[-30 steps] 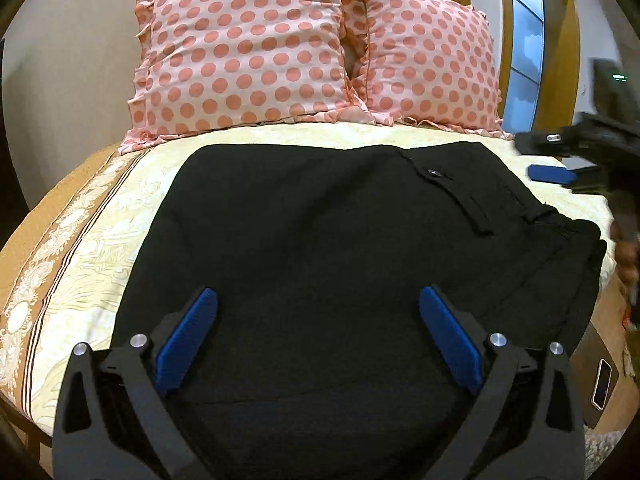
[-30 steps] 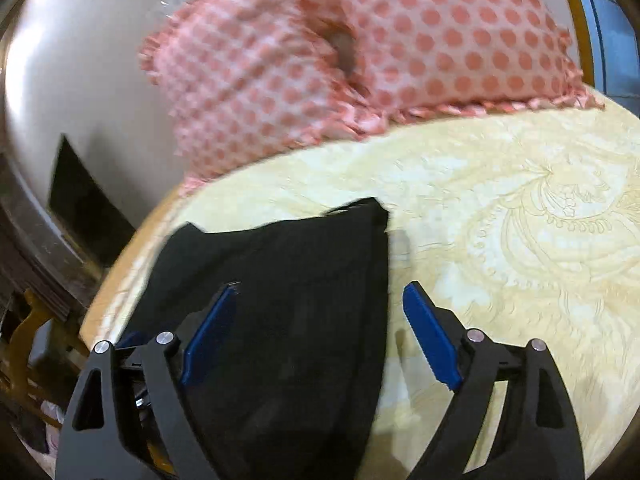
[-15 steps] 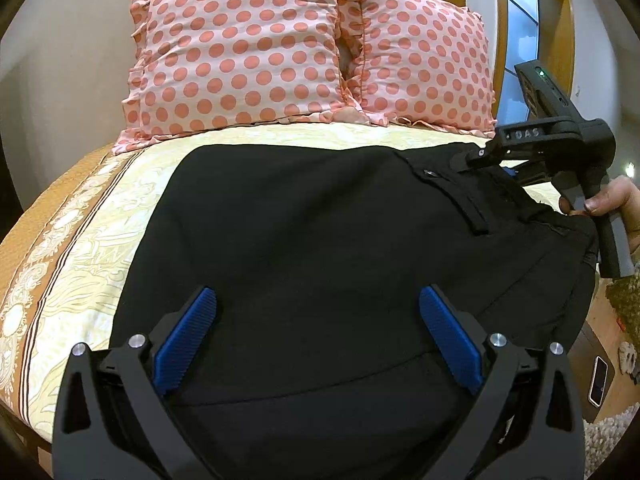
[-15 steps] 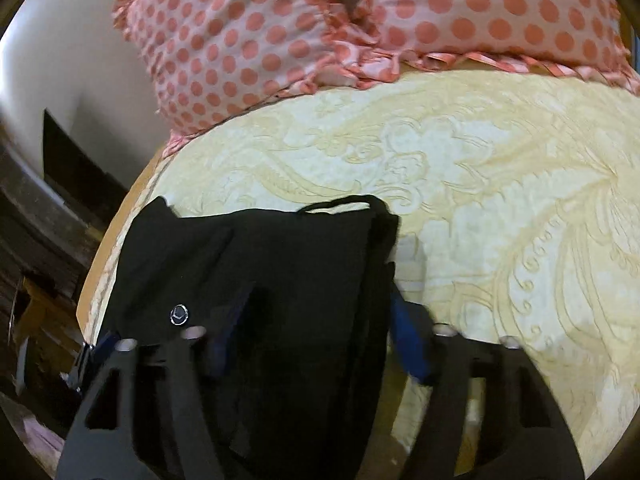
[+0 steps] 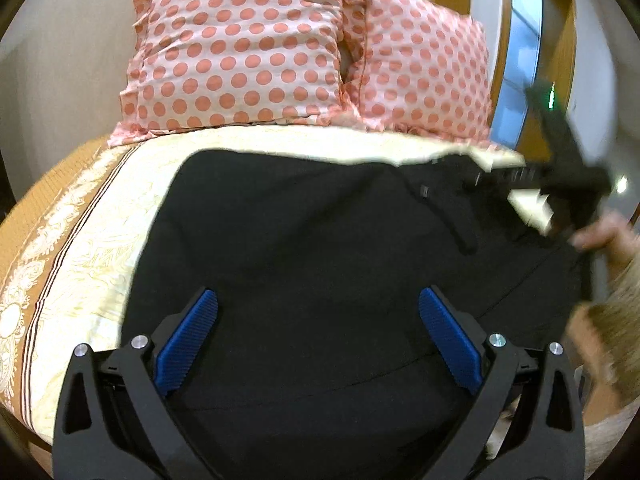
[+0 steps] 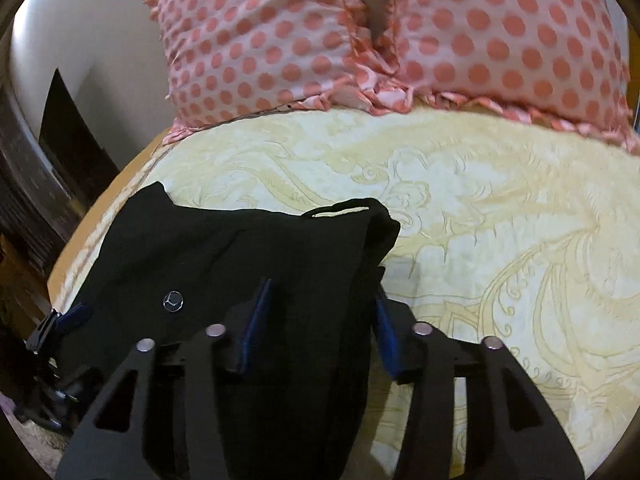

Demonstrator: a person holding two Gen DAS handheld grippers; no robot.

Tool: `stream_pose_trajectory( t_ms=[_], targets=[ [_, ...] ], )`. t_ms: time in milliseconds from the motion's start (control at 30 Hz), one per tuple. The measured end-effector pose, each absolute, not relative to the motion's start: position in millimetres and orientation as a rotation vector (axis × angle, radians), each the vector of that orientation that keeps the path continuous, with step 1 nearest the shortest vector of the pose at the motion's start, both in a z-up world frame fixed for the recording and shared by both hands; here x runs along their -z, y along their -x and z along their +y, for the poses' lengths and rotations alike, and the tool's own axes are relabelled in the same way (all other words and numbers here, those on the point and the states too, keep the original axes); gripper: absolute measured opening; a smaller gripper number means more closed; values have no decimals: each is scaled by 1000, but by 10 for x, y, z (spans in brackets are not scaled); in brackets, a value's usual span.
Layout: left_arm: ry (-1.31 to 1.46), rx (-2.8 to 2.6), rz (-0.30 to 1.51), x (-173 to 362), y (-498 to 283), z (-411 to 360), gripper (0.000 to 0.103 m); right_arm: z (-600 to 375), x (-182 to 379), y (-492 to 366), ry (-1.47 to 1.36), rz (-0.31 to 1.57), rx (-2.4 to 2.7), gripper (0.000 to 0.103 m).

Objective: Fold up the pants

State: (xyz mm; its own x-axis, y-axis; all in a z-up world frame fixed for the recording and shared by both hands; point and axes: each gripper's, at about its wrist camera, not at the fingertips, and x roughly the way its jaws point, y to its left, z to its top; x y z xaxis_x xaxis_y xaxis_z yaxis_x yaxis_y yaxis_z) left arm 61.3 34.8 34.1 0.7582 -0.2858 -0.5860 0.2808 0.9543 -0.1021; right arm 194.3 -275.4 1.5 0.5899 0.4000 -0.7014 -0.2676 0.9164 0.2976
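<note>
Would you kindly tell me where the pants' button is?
In the right wrist view, the button sits lower left on the black pants, left of the right hand-held gripper.

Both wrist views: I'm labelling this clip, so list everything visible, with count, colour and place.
pants: one, black, spread flat on the bed.
button: one, dark and shiny, on the pants near the waistband.
pillows: two, pink with salmon dots, at the head of the bed.
bedspread: one, cream and yellow patterned, under the pants.
left gripper: open, blue pads, over the pants.
right gripper: jaws just closing around the waistband edge.
hand: one, holding the right gripper.
</note>
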Motion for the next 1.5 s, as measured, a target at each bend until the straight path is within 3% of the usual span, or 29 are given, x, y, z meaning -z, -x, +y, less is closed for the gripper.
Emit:
stream_pose_trajectory(
  t_ms=[100,167,233,300,400,567,933,1033,1167,1233,1500],
  targets=[
    [74,284,599,-624,-710,602,101,-2784,24,-2001,-189,877,-396,64],
    [113,257,604,-748,-840,781,101,-2804,70,-2052,-229,893,-422,64],
    [155,228,648,-797,-1061,989,101,-2782,68,-2048,-232,870,-466,41],
    [180,205,700,-781,-1252,1134,101,-2713,7,-1988,-178,831,-473,25],
    [232,218,797,-689,-1539,1287,100,-2629,-148,-1842,-114,746,-509,18],
    [286,339,950,-466,-1825,1237,80,-2584,-293,-1729,-86,675,-556,18],
    [288,365,1026,-326,-2083,1134,63,-2671,-148,-1809,-137,708,-542,18],
    [282,356,1035,-323,-2099,1125,49,-2678,-138,-1816,-144,706,-545,18],
    [301,357,1020,-370,-2060,1165,24,-2695,-135,-1820,-164,704,-549,18],
    [308,368,1008,-428,-2035,1170,17,-2694,-144,-1811,-176,700,-550,17],
    [194,339,948,-715,-2098,973,13,-2705,-317,-1943,-191,688,-528,16]
  ],
)
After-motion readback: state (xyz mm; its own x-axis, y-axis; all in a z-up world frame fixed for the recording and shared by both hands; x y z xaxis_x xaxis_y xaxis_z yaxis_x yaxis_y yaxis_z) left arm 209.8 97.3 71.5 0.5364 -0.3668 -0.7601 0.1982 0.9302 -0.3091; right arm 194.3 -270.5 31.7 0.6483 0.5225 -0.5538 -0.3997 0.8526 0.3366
